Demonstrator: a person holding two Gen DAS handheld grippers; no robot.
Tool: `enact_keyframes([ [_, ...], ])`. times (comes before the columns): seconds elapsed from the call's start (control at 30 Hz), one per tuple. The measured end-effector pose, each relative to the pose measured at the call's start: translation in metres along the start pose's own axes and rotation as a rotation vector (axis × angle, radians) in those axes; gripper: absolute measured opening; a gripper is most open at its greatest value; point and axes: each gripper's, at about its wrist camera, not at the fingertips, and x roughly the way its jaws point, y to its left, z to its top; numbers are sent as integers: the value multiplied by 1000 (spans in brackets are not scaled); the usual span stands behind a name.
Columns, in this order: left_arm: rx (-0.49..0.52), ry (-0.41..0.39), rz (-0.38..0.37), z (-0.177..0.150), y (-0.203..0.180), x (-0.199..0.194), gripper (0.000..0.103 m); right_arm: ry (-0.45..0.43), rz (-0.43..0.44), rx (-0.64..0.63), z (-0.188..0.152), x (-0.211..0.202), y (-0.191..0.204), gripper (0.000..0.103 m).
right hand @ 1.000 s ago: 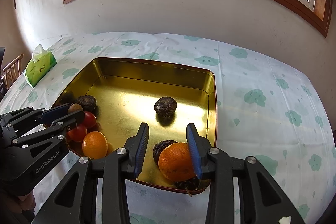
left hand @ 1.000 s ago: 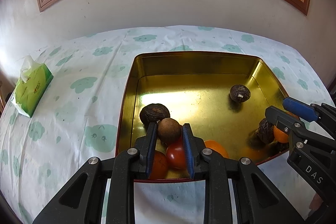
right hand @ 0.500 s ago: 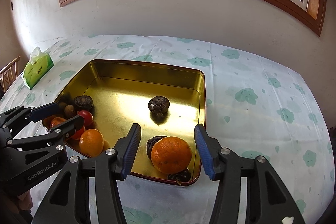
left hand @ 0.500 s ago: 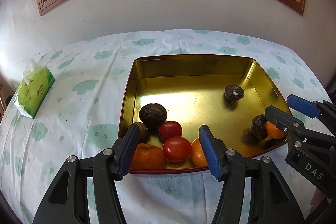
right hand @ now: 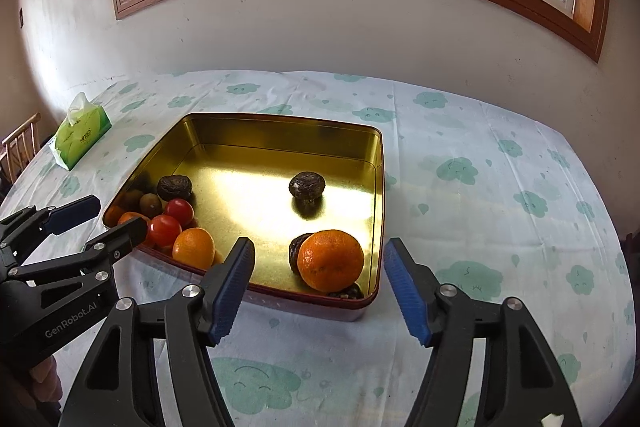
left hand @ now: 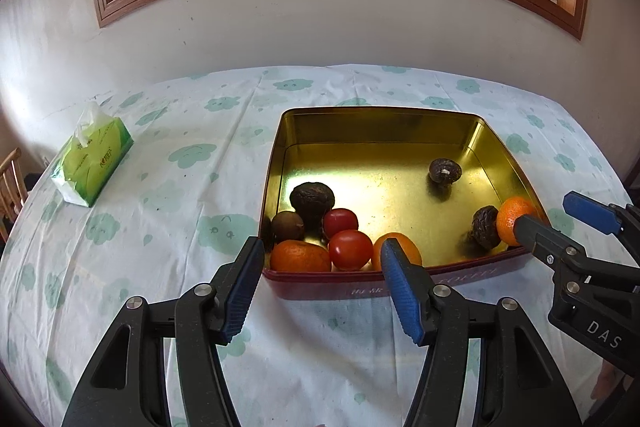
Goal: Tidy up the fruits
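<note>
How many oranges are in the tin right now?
3. Two sit in the near-left cluster: an orange by the front wall and another right of the tomatoes. The third orange is in the near-right corner of the tin. Others may be hidden.

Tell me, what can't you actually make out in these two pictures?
- Right wrist view: small dark thing in the tin's corner, mostly hidden behind the big orange.
- Left wrist view: lettering on the tin's front wall, too small and partly covered by the left gripper.
</note>
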Motion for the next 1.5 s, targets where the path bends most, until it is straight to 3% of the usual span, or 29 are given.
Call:
enact_keyframes([
  [0.07,-3,-5,20,-5,2,-7,61,3,-5,13,-6,-7,1,78],
  [0.3,-19,-1,37,-27,6,-29,61,34,-9,32,-25,-22,6,83],
  [0.77,-42,6,52,-50,11,-48,61,68,-8,32,-56,-36,18,84],
  [1.5,-34,18,48,-60,5,-51,61,88,-9,22,-65,-39,23,84],
])
